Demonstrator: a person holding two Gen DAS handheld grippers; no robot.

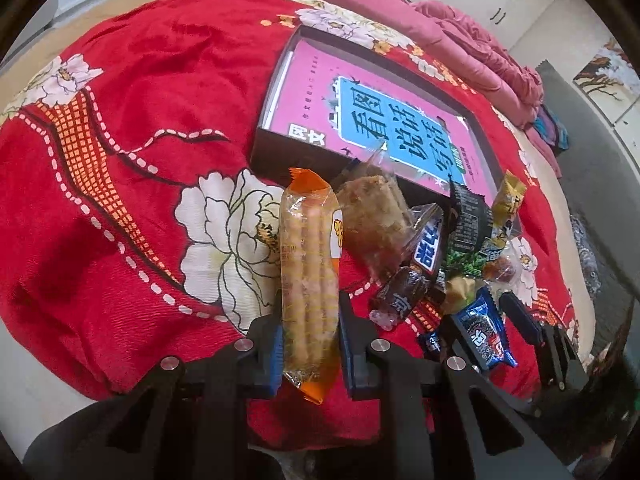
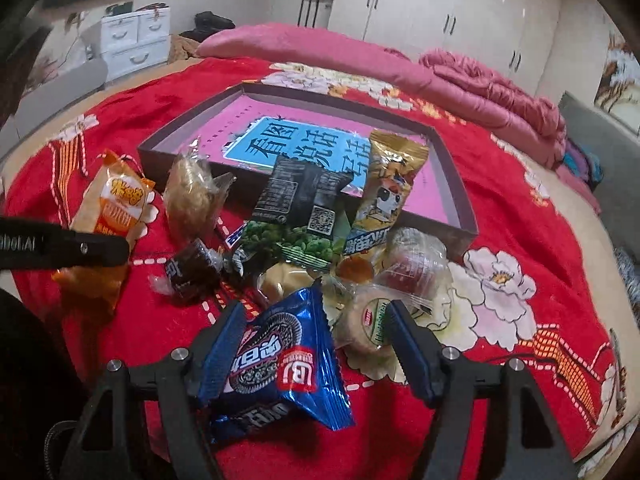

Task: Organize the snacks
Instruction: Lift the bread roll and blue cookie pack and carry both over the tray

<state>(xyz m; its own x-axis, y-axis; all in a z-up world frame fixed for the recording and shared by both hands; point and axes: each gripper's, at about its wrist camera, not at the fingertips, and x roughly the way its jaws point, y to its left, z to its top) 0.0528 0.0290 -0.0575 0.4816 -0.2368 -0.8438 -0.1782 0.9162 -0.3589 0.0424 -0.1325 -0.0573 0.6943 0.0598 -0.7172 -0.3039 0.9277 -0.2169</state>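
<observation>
— What's the left gripper [image 1: 310, 322] got?

— An orange biscuit-stick packet [image 1: 308, 264], pinched between both blue pads and standing up out of them, above the red floral bedspread [image 1: 120, 152].

— And the right one?

— The right gripper [image 2: 320, 344] has its jaws spread wide around a blue sandwich-cookie packet [image 2: 276, 360]. The packet leans on the left pad; the other pad stands clear of it, so nothing is squeezed.

— Where's the rest of the snacks?

— Heaped just past the cookies: a black-and-green pea bag [image 2: 298, 208], a yellow cartoon packet [image 2: 386, 192], a dark wrapped candy [image 2: 192, 276], a clear-wrapped crumbly cake [image 2: 192, 196], and a round pastry [image 2: 370, 320] touching the right pad's side.

— And the box?

— The dark shallow box [image 2: 460, 184] lies behind the heap, a pink book [image 2: 288, 148] flat inside. The pea bag and yellow packet lean on its near wall.
</observation>
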